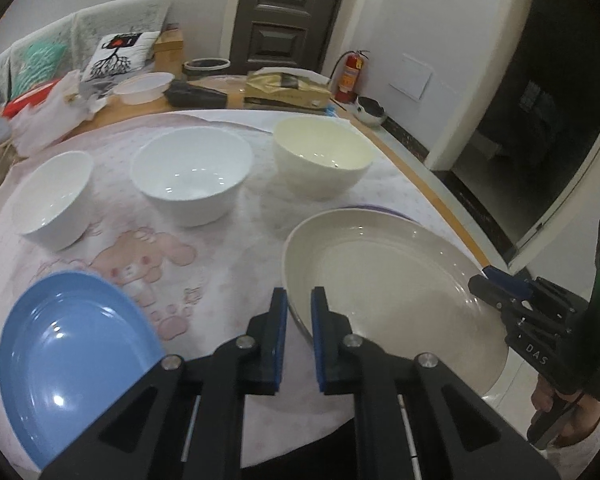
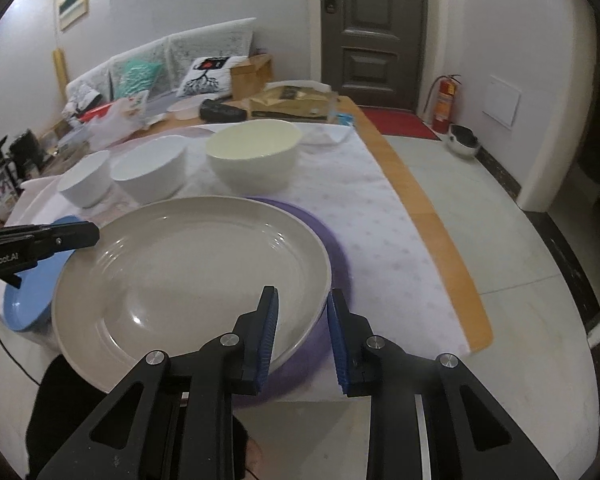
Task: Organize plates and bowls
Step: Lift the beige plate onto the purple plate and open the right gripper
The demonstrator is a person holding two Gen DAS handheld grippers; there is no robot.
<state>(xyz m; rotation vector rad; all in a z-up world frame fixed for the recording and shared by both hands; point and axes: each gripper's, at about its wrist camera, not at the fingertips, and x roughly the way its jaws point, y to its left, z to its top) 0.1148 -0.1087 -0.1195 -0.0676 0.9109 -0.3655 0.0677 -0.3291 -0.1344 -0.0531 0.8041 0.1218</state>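
Note:
A large beige plate [image 1: 388,276] [image 2: 188,272] is held above a purple plate [image 2: 336,252], whose edge just shows in the left wrist view [image 1: 384,211]. My left gripper [image 1: 299,300] is closed on the beige plate's left rim. My right gripper [image 2: 302,304] has its jaws either side of the plate's right rim, with a gap at the outer pad. A blue plate [image 1: 72,360] [image 2: 32,292] lies at the left. Three bowls stand behind: two white ones [image 1: 56,196] [image 1: 192,176] and a cream one [image 1: 322,156] [image 2: 256,156].
The dishes sit on a white patterned cloth [image 1: 228,256] over a wooden table [image 2: 432,216]. Clutter at the far end includes a plastic container [image 1: 144,87], a gold box [image 1: 286,88] and bags. The table's right edge drops to tiled floor [image 2: 500,208].

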